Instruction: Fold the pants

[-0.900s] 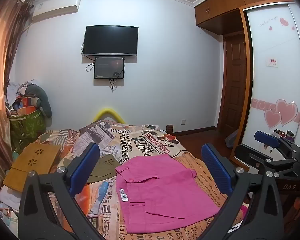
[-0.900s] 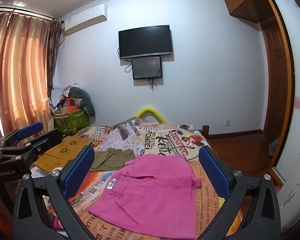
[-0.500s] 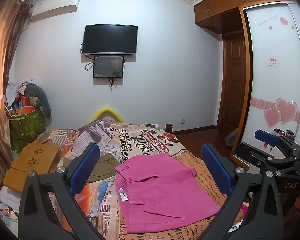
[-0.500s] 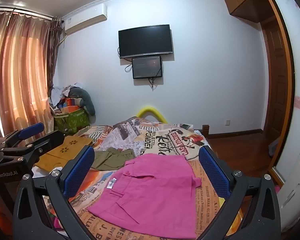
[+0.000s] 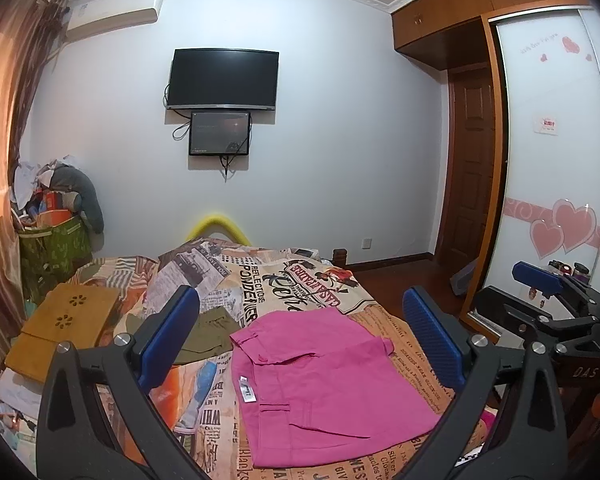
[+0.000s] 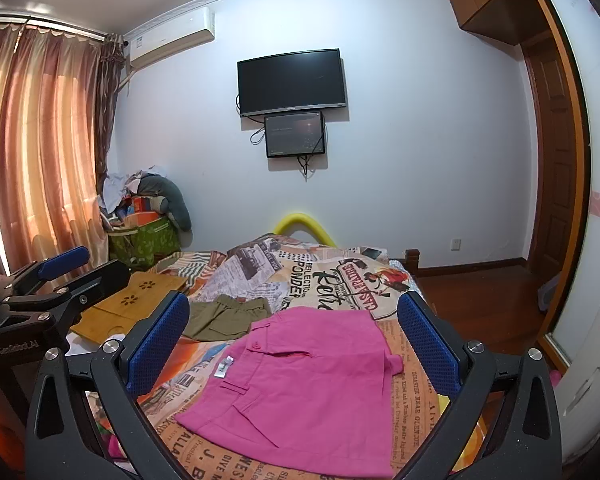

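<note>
Pink pants (image 5: 324, 384) lie flat and folded on the newspaper-print bedspread (image 5: 260, 280), a white tag at their left edge. They also show in the right wrist view (image 6: 308, 384). My left gripper (image 5: 300, 336) is open and empty, held above the near edge of the pants. My right gripper (image 6: 296, 336) is open and empty, also above them. The right gripper shows at the right of the left wrist view (image 5: 548, 304), and the left gripper shows at the left of the right wrist view (image 6: 48, 280).
Olive shorts (image 5: 208, 332) lie left of the pink pants. A wooden lap tray (image 5: 64, 328) sits at the bed's left side. A green bag piled with clutter (image 5: 52, 240) stands by the curtain. A wardrobe (image 5: 556, 160) and door are to the right.
Both views barely shift; the left wrist view drifts slightly. Both grippers stay open and the pants have not moved.
</note>
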Motion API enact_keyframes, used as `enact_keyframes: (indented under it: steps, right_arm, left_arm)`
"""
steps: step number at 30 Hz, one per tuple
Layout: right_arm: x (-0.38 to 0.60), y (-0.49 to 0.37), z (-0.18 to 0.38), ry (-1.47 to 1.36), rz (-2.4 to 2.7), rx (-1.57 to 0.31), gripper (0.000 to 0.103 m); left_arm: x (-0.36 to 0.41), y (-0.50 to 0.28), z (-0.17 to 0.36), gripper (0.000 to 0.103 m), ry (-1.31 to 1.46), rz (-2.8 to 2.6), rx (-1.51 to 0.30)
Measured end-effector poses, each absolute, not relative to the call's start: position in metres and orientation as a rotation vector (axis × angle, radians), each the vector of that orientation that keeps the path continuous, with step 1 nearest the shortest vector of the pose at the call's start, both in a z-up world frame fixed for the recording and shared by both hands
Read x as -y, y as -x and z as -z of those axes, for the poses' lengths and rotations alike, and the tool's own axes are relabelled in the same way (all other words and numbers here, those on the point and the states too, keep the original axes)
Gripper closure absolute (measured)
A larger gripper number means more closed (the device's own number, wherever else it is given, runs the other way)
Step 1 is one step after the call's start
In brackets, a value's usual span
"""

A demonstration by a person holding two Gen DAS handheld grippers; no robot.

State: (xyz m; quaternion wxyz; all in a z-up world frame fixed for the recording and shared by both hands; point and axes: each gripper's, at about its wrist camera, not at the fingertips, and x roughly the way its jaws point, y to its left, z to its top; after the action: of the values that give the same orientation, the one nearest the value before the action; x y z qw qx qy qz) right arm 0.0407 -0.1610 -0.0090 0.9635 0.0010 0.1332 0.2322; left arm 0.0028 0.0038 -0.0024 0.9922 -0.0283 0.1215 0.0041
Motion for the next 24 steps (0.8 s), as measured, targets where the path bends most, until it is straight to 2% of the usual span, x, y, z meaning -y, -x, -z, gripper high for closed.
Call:
enact_keyframes:
  steps: [24]
  right_arm:
    - [0.1617,-0.0364,0.0093,-0.007,-0.475,-0.257,0.000]
  left_arm:
    - [-0.0037,-0.0049,-0.0008,0.000,0.059,-0.006,-0.243]
